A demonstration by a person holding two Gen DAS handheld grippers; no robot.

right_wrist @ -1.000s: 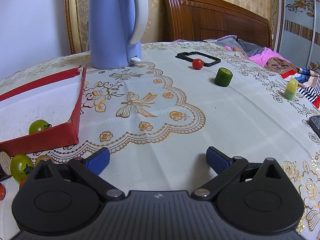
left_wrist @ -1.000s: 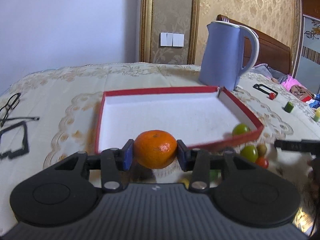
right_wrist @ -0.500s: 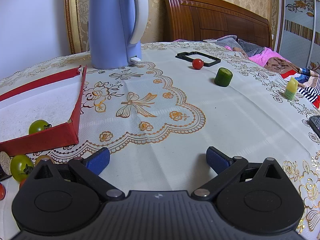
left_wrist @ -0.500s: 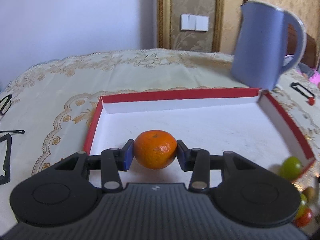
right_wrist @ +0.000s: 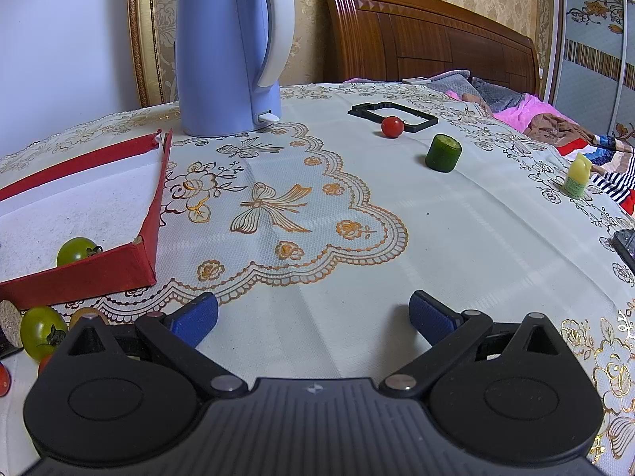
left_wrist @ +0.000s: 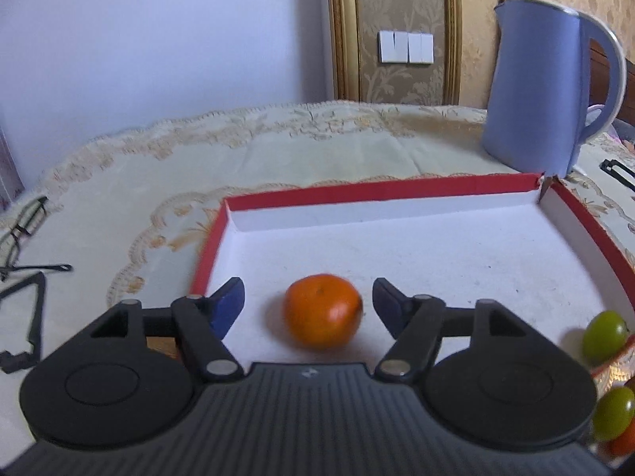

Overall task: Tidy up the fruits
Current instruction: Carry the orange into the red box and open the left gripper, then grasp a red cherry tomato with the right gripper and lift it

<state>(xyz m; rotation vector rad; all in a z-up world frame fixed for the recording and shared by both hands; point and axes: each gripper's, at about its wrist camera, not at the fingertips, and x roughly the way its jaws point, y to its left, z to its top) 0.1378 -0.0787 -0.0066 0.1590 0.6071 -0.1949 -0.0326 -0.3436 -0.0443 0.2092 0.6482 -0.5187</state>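
1. Orange-skinned mandarin [left_wrist: 322, 310] sits on the white floor of the red-walled tray [left_wrist: 381, 192], near the tray's 6 o'clock edge. The left gripper [left_wrist: 308, 301] stands wide, with clear air on both sides of the fruit; neither pad touches it. The fruit looks slightly blurred, so it may be rolling; this cannot be confirmed.
2. Step in hand, as judged: release and clear. Draw the left gripper straight back toward 6 o'clock and upward, with the jaws kept wide, so that neither pad nudges the fruit.
3. Clear the tray's near wall on the way out; a low exit risks dragging the tray across the tablecloth [right_wrist: 357, 206].
4. One green tomato [left_wrist: 604, 333] lies in the tray corner at 3 o'clock from the mandarin. Avoid sweeping toward it.
5. The right gripper [right_wrist: 313, 315] is wide and holds nothing, low over the tablecloth.
6. Fruit outside the tray: a second green tomato [right_wrist: 43, 331] just beyond the tray's near wall, at 9 o'clock from the right gripper, and a red cherry tomato [right_wrist: 392, 126] at 12 o'clock beside a black frame [right_wrist: 393, 113].
7. The kettle [right_wrist: 230, 51] stands at the tray's far corner; keep approach paths low and away from it.
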